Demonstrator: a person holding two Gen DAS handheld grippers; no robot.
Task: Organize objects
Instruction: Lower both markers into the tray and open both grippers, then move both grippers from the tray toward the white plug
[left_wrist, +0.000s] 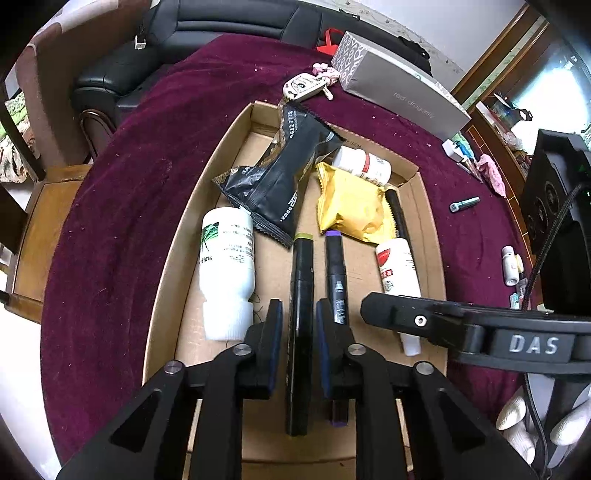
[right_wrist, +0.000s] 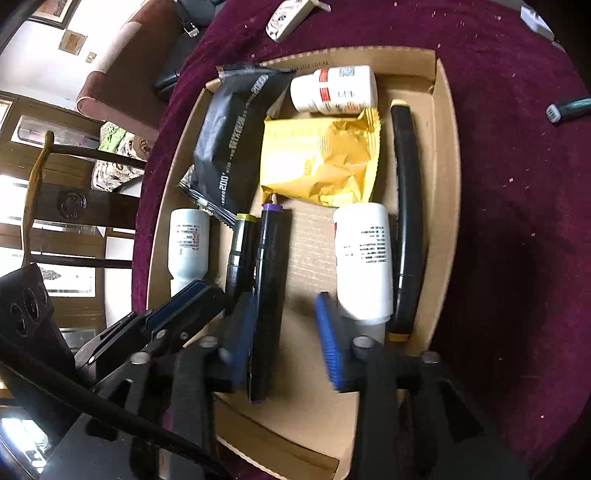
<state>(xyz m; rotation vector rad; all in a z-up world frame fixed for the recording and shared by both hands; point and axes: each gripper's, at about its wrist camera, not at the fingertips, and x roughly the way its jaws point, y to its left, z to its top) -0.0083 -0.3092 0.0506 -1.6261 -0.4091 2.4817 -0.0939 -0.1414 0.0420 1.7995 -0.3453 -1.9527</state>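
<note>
Maroon cloth (left_wrist: 122, 206), green-capped marker (left_wrist: 301, 325) between left tongs (left_wrist: 298, 325)

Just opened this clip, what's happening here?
A person with two handheld grippers is sorting items into a cardboard tray on a maroon cloth. The left gripper straddles the green-capped marker; the right gripper is open beside the purple-capped marker. Bottles and snack packets already lie inside.

Bare cardboard strip lying open between purple-capped marker (right_wrist: 266, 295) and white bottle (right_wrist: 364, 258). Yellow packet (right_wrist: 319, 158) blocking strip's far end. Box wall (right_wrist: 448, 184) and black marker (right_wrist: 406, 218) crowding right side. Maroon table (right_wrist: 517, 221) staying mostly open.
</note>
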